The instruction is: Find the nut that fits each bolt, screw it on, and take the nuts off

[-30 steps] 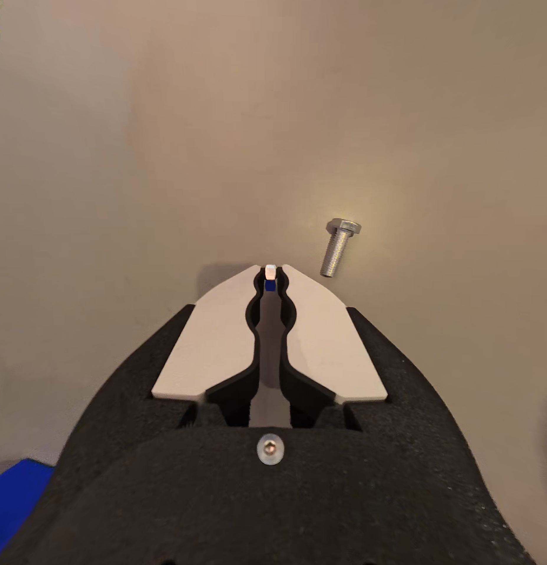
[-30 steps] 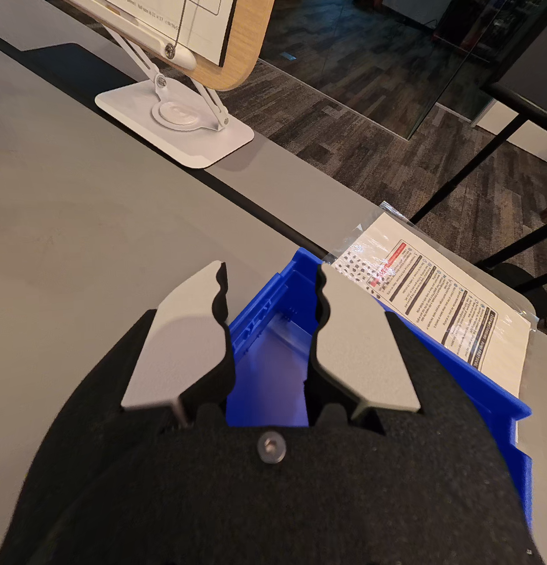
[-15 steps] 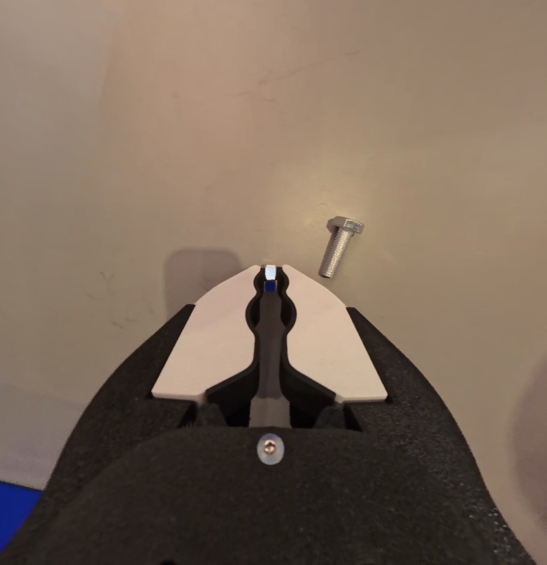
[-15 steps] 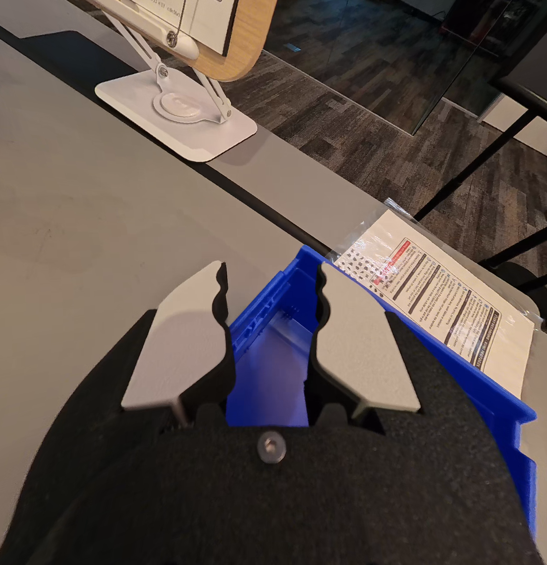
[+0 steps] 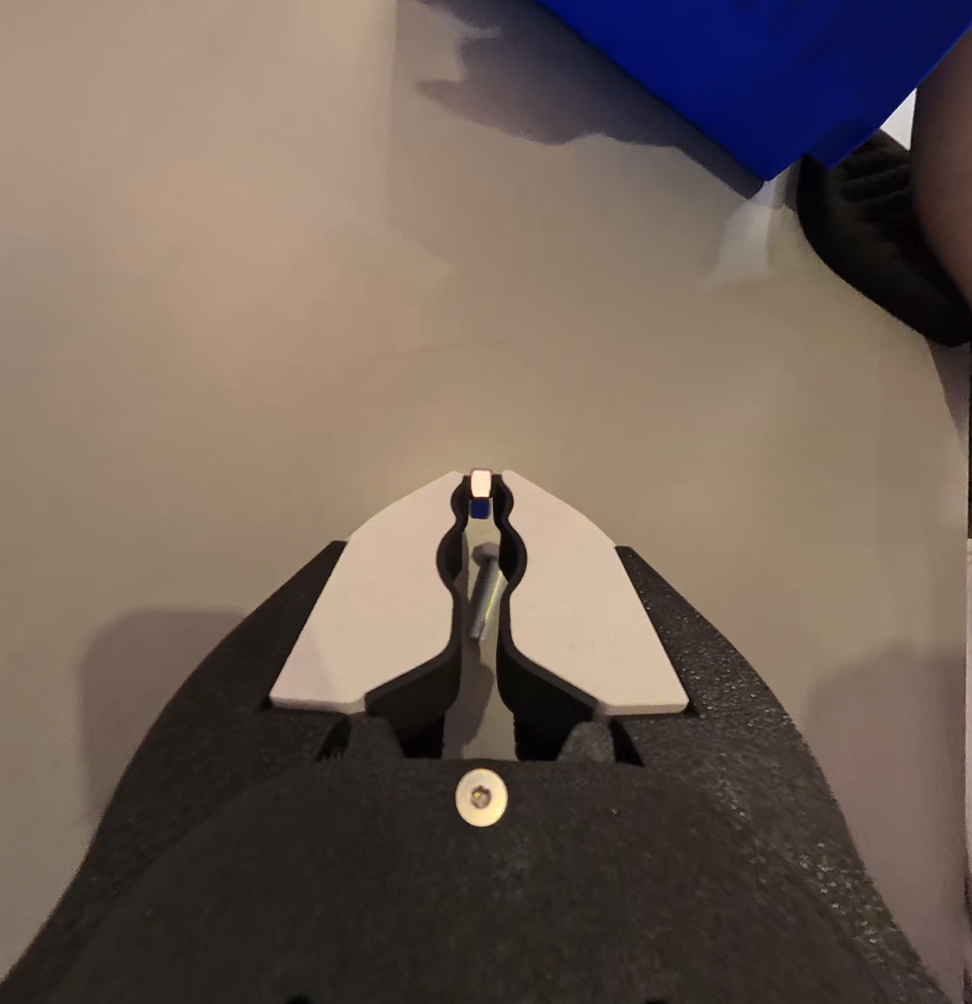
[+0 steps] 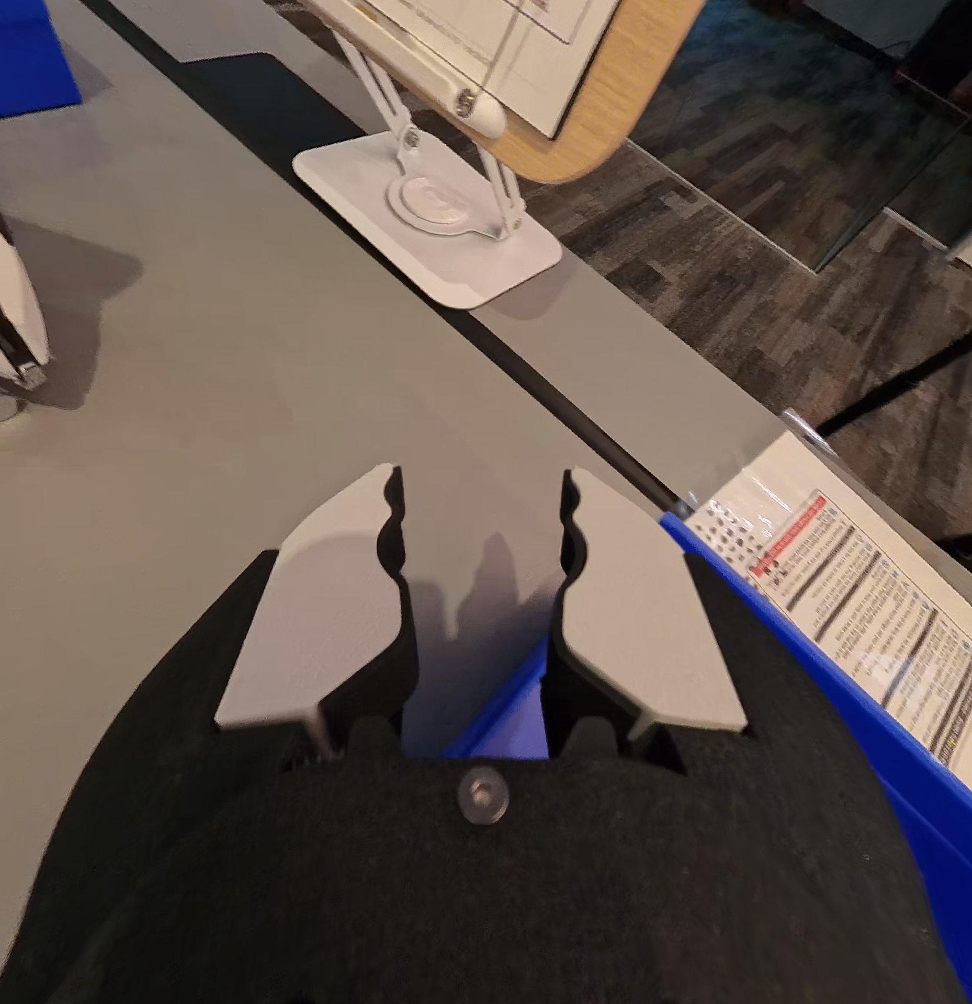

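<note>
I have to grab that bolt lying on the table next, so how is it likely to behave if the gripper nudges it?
The bolt lies on its side on the smooth table, so its round shank would probably roll, swinging around the wider head. Being solid metal, it looks stiff and fairly heavy for its size. The threads should help grip.

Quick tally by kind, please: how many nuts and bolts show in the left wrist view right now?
Small silver metal nut: 1, held by the left gripper
Silver metal bolt: 1, lying on the beige table
Total: 2
</note>
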`<action>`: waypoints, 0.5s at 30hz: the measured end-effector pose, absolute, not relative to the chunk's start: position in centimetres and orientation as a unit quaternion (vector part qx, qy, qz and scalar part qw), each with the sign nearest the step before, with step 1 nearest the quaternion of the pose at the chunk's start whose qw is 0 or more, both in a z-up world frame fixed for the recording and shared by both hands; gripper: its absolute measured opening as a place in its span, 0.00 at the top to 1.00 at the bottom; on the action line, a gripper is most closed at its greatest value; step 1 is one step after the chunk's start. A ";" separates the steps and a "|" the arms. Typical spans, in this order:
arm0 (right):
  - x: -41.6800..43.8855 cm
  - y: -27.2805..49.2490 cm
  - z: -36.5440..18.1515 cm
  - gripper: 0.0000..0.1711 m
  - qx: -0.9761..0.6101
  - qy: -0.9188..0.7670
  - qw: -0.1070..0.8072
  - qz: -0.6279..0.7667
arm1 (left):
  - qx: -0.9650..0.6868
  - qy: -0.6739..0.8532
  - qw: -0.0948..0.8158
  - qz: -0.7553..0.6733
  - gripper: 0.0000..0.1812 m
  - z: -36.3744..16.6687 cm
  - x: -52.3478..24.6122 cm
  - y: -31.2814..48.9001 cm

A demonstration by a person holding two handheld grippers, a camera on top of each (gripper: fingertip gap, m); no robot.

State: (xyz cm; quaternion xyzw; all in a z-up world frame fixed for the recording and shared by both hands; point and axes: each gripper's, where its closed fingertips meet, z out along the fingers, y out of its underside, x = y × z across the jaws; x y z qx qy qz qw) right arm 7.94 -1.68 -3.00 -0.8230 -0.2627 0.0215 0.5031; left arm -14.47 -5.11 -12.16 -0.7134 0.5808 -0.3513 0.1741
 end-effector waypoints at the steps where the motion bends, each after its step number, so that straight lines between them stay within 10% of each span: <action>1: 7.3 -1.7 -3.1 0.68 -0.822 -0.270 0.501 0.026 | -0.711 0.582 0.167 -0.357 0.96 -12.2 -14.3 -5.5; 15: 5.2 -1.6 -4.3 0.69 -0.812 -0.366 0.439 -0.122 | -0.748 0.541 0.129 -0.361 0.89 -14.5 -15.0 -4.1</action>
